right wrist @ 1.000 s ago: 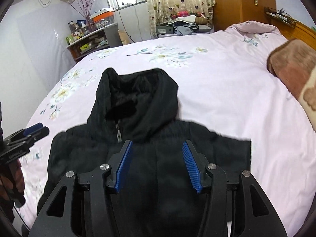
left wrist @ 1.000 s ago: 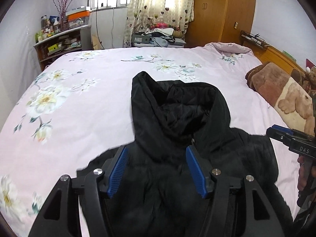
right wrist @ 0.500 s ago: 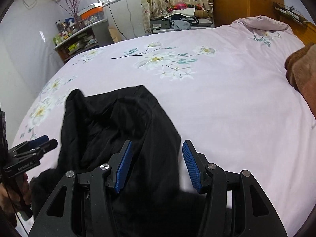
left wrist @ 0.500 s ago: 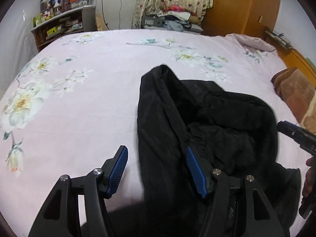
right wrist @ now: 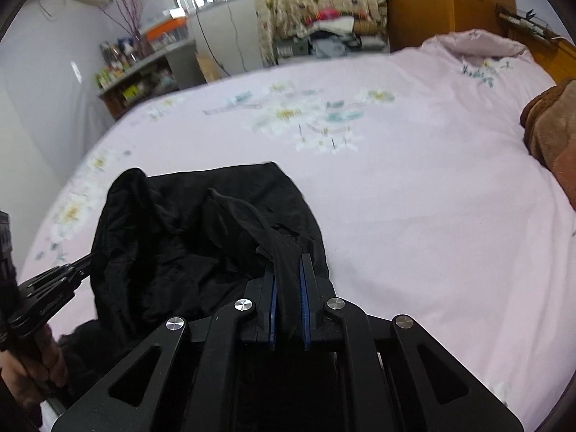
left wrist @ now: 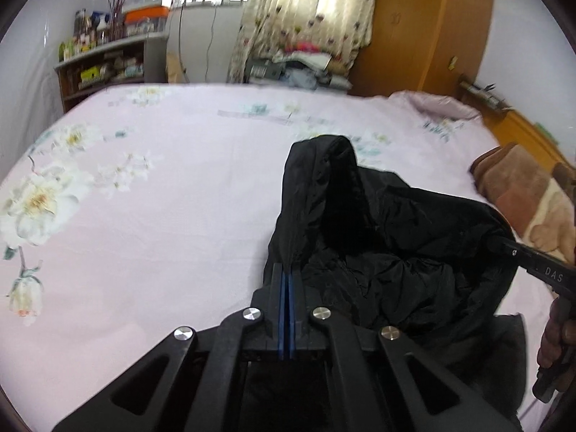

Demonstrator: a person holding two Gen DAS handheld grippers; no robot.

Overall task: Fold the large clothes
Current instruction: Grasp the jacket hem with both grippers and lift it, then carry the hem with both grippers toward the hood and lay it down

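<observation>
A black hooded padded jacket lies bunched on the pink flowered bed; it also shows in the right wrist view. My left gripper is shut on the jacket's left hood edge. My right gripper is shut on a thicker fold at the hood's right edge. Each gripper shows in the other's view, the right one and the left one, both clamped on the black fabric. The hood hangs open between them, and the jacket's body is bunched below it.
A brown plush blanket lies at the bed's right side. A cluttered shelf stands at the far left, a wooden wardrobe and flowered curtain behind. A pile of clothes sits beyond the bed's far edge.
Both grippers were open above the flat jacket; they have closed on the two hood edges and pulled the hood up and apart.
</observation>
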